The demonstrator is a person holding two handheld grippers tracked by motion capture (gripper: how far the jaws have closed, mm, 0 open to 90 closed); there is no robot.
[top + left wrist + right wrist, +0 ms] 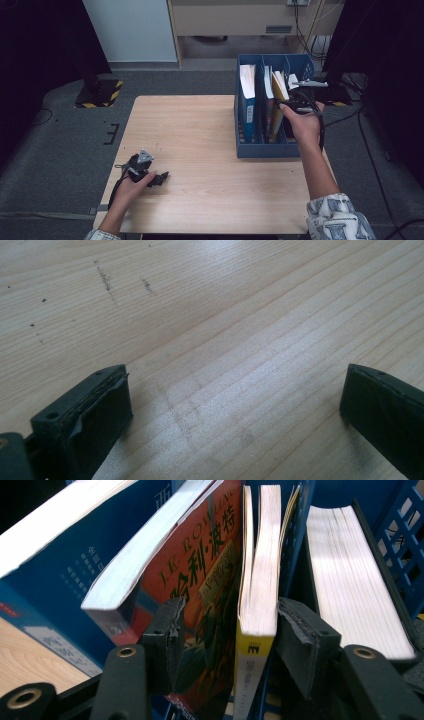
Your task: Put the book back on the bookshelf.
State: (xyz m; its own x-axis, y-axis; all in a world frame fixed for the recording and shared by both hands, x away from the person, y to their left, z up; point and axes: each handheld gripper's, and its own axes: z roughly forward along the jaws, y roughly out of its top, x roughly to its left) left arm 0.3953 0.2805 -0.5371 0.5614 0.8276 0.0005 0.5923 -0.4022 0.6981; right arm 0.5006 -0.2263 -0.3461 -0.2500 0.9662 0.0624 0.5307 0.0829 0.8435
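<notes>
Right gripper point(227, 630) at the blue plastic file box point(260, 149), its jaws astride a thin yellow-spined book point(257, 575).

The yellow-spined book stands upright in the file box at the table's far right, leaning against a red-covered book point(200, 580); the right gripper's jaws bracket its top edge, parted, and whether the pads press on it is hard to tell. A thick blue-covered book point(55, 565) fills the next compartment, and a white-paged book point(350, 575) stands behind the blue divider on the other side. In the high view the hand point(302, 122) hides the gripper's jaws and part of the box. The left gripper point(157, 177) rests released on the light wooden table point(210, 150) near its front left, jaws wide over bare wood.
</notes>
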